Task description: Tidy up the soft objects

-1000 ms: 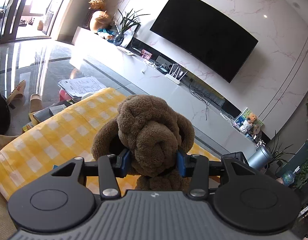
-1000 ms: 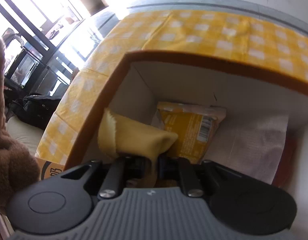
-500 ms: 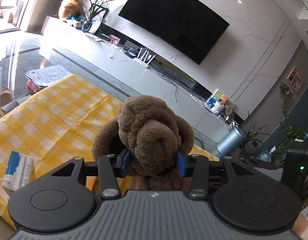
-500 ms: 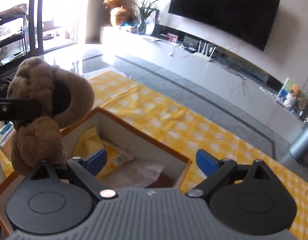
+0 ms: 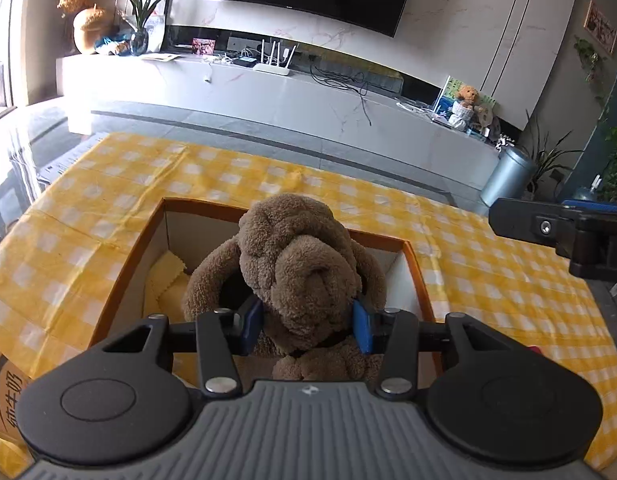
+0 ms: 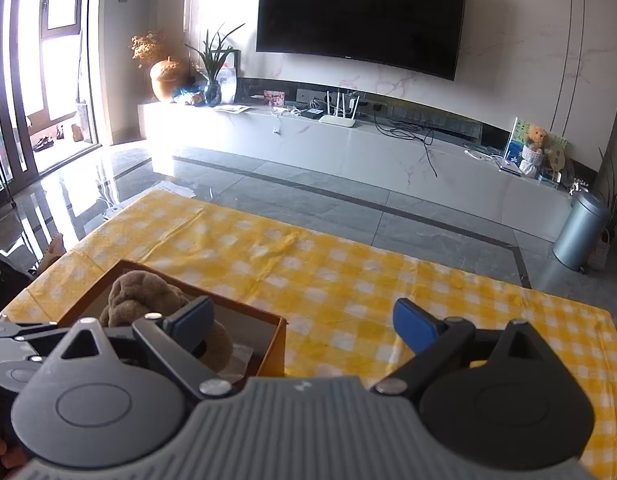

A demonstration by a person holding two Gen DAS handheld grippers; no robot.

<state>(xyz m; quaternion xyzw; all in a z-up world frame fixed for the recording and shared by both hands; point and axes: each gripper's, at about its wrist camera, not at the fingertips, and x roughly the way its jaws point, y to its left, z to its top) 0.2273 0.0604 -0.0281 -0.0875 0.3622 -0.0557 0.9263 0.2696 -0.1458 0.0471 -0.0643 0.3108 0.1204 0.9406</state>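
Brown plush dog (image 5: 304,276), pinched at the neck by the left gripper (image 5: 306,322), hangs directly over the open cardboard box (image 5: 120,272) on a yellow-checked tablecloth (image 5: 488,256). Blue pads bite into the fur on both sides; head upright, body & legs dangling toward the camera, so the toy's long axis runs roughly vertical, pointing down into the box. A yellow cloth (image 5: 166,280) already lies inside at the box's left wall, w/ bare floor beside it under the dog.

Right gripper (image 6: 304,322), jaws spread wide w/ nothing between them, sits off to the box's right, over bare tablecloth; from its view the dog (image 6: 148,296) shows low left, inside the box rim (image 6: 274,344).

Left hand is plainly the nearer one. Likely next step: lower straight down, then let go. Toy looks bulky vs. the box, so it may catch on the near rim.
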